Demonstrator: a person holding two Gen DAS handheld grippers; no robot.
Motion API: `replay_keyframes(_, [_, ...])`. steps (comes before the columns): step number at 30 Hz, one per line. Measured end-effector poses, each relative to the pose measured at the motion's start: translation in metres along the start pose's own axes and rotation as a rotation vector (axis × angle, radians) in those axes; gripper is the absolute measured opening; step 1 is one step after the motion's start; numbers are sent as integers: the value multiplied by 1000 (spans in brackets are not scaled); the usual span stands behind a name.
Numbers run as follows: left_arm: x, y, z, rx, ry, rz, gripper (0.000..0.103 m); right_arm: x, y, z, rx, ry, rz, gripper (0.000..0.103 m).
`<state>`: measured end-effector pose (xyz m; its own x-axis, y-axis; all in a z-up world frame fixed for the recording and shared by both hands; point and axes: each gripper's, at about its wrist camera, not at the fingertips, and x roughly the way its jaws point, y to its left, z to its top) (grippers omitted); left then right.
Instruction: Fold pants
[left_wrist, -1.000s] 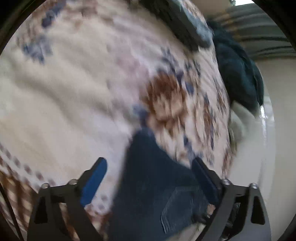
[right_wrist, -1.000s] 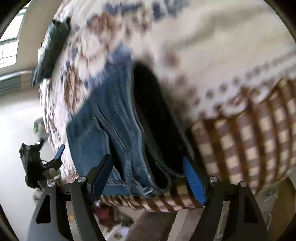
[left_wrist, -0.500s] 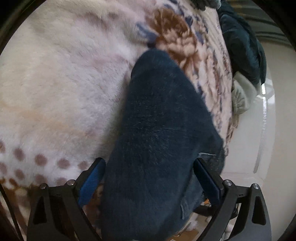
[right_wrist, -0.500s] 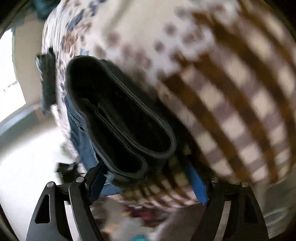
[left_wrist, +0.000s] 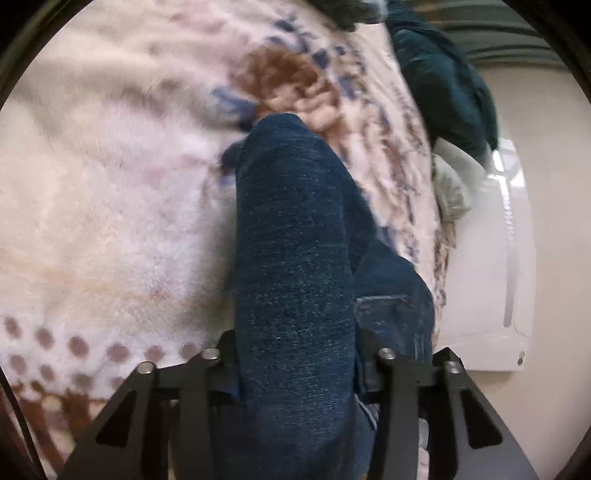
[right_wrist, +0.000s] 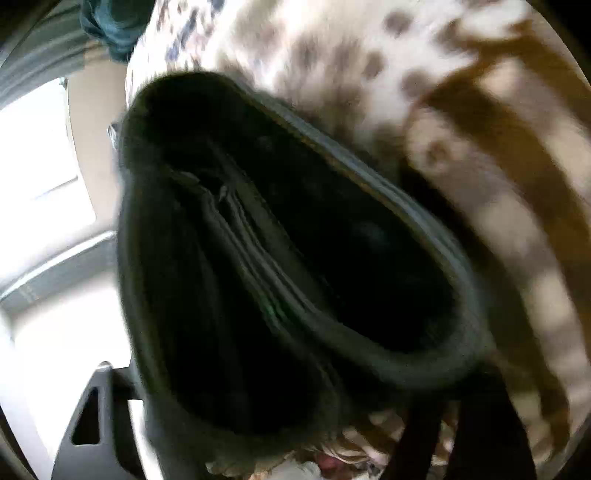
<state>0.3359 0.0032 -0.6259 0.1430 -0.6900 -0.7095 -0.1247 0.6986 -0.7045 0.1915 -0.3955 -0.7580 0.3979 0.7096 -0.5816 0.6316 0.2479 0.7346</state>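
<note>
The dark blue denim pants (left_wrist: 295, 280) lie folded on a cream fleece blanket (left_wrist: 103, 206) with brown flowers and dots. My left gripper (left_wrist: 297, 354) is shut on the folded edge of the pants; the fabric bulges between its black arms and hides the pads. In the right wrist view the pants (right_wrist: 280, 266) fill the frame as dark stacked layers with a thick seamed edge, very close to the camera. My right gripper (right_wrist: 295, 413) has its arms on both sides of this bundle and the pads are hidden by the cloth.
A dark teal garment (left_wrist: 443, 85) lies at the blanket's far right edge, above a pale cloth (left_wrist: 450, 184). A white surface (left_wrist: 491, 280) runs along the right. The blanket's brown check border (right_wrist: 509, 184) lies right of the pants. A bright window (right_wrist: 44, 155) is at left.
Both grippers have moved in onto the folded pants. The left jaws have closed on the cloth and their blue pads no longer show. The right camera is now pressed close to the bundle.
</note>
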Motion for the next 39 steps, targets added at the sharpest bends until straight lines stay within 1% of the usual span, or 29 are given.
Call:
replay_keyframes(1, [-3,-3,-2,13,0,0,35,-3,0,-4,14,-21,6,65])
replay_keyframes(4, [1,1,0,10,25,7,36,-5,4,-12,8,-58,-12,64])
replay_keyframes(5, [6,7,3,-16,46,12,38,0,2,-12,13,-59,-17,67])
replay_keyframes(6, [15,12,8,-53,72,-3,44,17,1,-11,28,-50,-19,80])
replay_keyframes(7, [25,22,12,-86,104,-21,48,26,-4,-8,44,-42,-19,87])
replay_keyframes(8, [31,27,14,-95,120,-27,49,33,-9,-6,59,-48,-11,88])
replay_keyframes(9, [33,30,15,-96,122,-38,47,36,-8,-3,55,-61,-16,87])
replay_keyframes(10, [32,29,17,-79,113,-42,44,43,-1,-7,49,-77,-36,82])
replay_keyframes(11, [29,24,17,-41,110,-41,41,42,4,-10,40,-94,-45,77])
replay_keyframes(12, [23,17,15,4,109,-34,35,36,10,-15,17,-115,-61,64])
replay_keyframes(13, [18,11,14,38,104,-29,32,34,19,-23,-6,-133,-80,53])
replay_keyframes(15, [8,0,10,68,101,-34,30,24,25,-37,-7,-168,-64,45])
replay_keyframes(17, [-5,-12,7,86,101,-39,29,-1,35,-47,-25,-200,-74,43])
replay_keyframes(19, [-19,-22,7,102,100,-44,29,-7,49,-60,-25,-229,-72,42])
replay_keyframes(20, [-26,-29,8,108,108,-67,28,-8,57,-61,-25,-234,-69,42])
replay_keyframes(21, [-34,-36,9,123,108,-70,28,-12,72,-63,-29,-250,-73,41])
replay_keyframes(22, [-42,-41,11,139,103,-65,28,-16,79,-67,-35,-253,-59,38])
replay_keyframes(23, [-52,-49,15,154,109,-78,28,-21,90,-73,-54,-252,-50,38])
replay_keyframes(24, [-56,-56,18,156,107,-80,28,-36,101,-68,-74,-257,-59,38])
replay_keyframes(25, [-65,-60,22,153,99,-87,28,-39,118,-71,-87,-260,-52,37])
replay_keyframes(26, [-75,-65,27,151,95,-107,28,-45,125,-76,-99,-261,-38,37])
replay_keyframes(27, [-83,-72,32,159,87,-113,28,-50,145,-85,-124,-270,-32,37])
replay_keyframes(28, [-96,-80,39,166,69,-113,28,-57,153,-87,-143,-276,-26,37])
replay_keyframes(29, [-103,-86,46,167,60,-120,28,-56,178,-82,-159,-282,-16,37])
replay_keyframes(31, [-124,-93,65,168,34,-118,28,-58,208,-83,-193,-293,4,37])
replay_keyframes(33, [-142,-102,92,176,5,-112,28,-64,229,-94,-219,-294,26,37])
replay_keyframes(36, [-162,-112,142,186,-40,-93,28,-42,280,-75,-247,-286,76,37])
replay_keyframes(38, [-172,-120,187,207,-73,-71,28,-25,309,-62,-267,-280,109,37])
replay_keyframes(39, [-176,-125,213,218,-92,-54,28,-7,334,-45,-277,-278,132,37])
